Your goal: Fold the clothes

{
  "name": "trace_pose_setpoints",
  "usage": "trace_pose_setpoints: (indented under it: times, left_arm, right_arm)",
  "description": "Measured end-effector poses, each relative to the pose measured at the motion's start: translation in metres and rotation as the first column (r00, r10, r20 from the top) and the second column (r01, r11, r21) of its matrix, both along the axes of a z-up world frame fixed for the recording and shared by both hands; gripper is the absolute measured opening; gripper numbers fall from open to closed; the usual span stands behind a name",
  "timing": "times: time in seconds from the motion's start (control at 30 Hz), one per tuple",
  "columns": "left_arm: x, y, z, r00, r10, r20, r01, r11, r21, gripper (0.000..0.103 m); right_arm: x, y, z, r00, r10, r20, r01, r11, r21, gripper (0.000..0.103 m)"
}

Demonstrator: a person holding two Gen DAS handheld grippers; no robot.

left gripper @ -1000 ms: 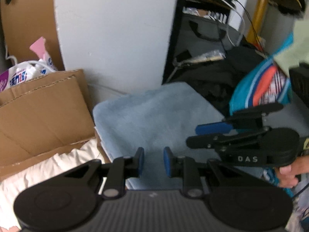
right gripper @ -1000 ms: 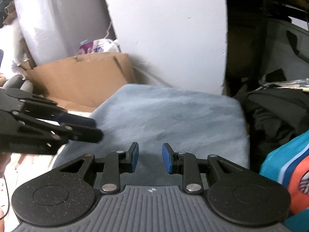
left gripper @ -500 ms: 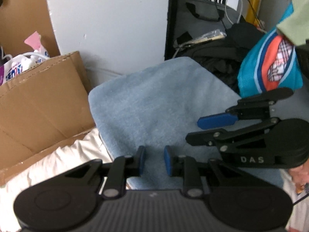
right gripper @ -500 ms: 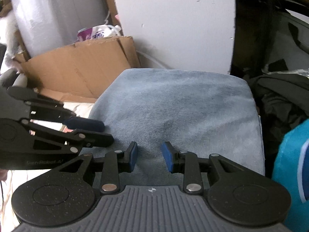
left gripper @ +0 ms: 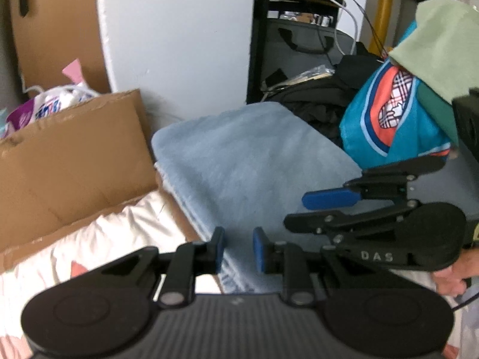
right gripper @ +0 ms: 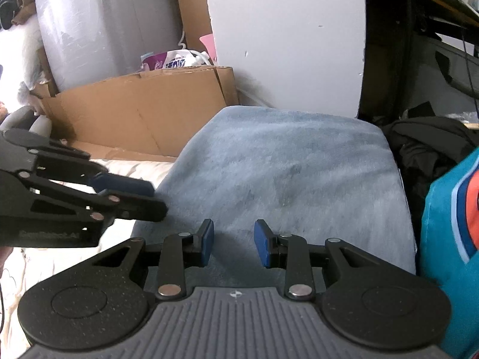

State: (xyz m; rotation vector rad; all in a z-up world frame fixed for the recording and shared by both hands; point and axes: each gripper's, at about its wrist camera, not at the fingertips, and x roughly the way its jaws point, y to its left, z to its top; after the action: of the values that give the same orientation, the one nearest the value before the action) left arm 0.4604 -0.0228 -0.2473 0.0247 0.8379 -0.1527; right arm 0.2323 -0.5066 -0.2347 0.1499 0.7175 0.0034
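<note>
both grippers nearer blue towel point(right gripper: 287, 179) | left gripper point(left gripper: 238, 249), right gripper point(right gripper: 233, 246) fingers released, nothing between

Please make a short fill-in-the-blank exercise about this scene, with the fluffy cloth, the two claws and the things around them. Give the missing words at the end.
1. The fluffy folded cloth in front of both claws has a light ____ colour.
2. Nothing is between the fingers of the left claw or the right claw; both are ____.
3. Left of the cloth stands a flattened brown ____ box.
4. The pads on the claws' fingers are coloured ____.

Missing words: blue; empty; cardboard; blue
</note>
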Motion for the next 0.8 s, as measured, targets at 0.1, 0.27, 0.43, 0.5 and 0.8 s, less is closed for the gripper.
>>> trace_pose_setpoints:
  times: [0.1,0.27,0.43,0.5,0.8]
  left_arm:
    - [-0.007,0.005,-0.004,0.999,0.032,-0.008,-0.032,0.999,-0.043,0.03]
    - [-0.014,0.01,-0.017,0.995,0.093,-0.024,-0.095,0.988,-0.125,0.039]
    - [-0.017,0.016,-0.033,0.983,0.172,-0.067,-0.184,0.942,-0.281,0.036]
    - [-0.02,0.019,-0.038,0.976,0.204,-0.074,-0.217,0.925,-0.313,0.035]
    - [-0.02,0.033,-0.032,0.978,0.191,-0.078,-0.206,0.926,-0.315,0.012]
  right_arm:
    - [-0.003,0.005,-0.009,0.999,-0.03,0.033,0.03,1.0,0.003,0.035]
    - [-0.005,0.018,-0.017,0.994,-0.079,0.077,0.081,0.996,-0.026,0.034]
    - [-0.009,0.022,-0.019,0.992,-0.094,0.084,0.097,0.995,-0.036,0.034]
    - [-0.012,0.023,-0.018,0.991,-0.098,0.087,0.101,0.994,-0.034,0.034]
    - [-0.046,0.013,-0.009,0.98,-0.149,0.133,0.153,0.988,-0.025,0.035]
